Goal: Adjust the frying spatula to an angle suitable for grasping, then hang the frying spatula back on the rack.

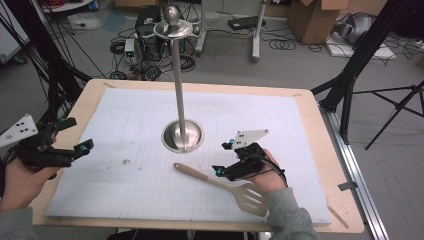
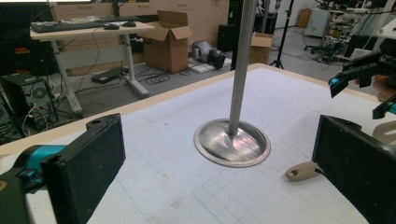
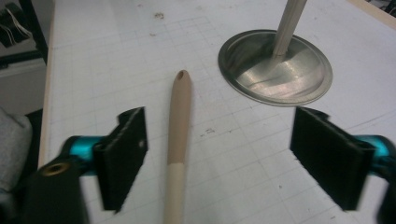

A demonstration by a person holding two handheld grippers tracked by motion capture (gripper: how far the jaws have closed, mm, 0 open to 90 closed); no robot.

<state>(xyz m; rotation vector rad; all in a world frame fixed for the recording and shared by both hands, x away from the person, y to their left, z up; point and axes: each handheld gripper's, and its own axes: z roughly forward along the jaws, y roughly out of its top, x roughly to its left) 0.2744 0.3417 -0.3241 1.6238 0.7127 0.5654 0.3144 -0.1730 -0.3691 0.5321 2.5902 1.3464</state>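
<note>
Beside stand base, spatula lying diagonally

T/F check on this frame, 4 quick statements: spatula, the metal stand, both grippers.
1. The spatula lies flat on the white mat. True.
2. The right gripper is clamped on the spatula handle. False: its jaws stand open, one on each side of the handle, not pressing it.
3. The spatula hangs from the top of the metal stand. False: it lies on the mat beside the stand's round base.
4. The left gripper is open with nothing between its jaws. True.
</note>
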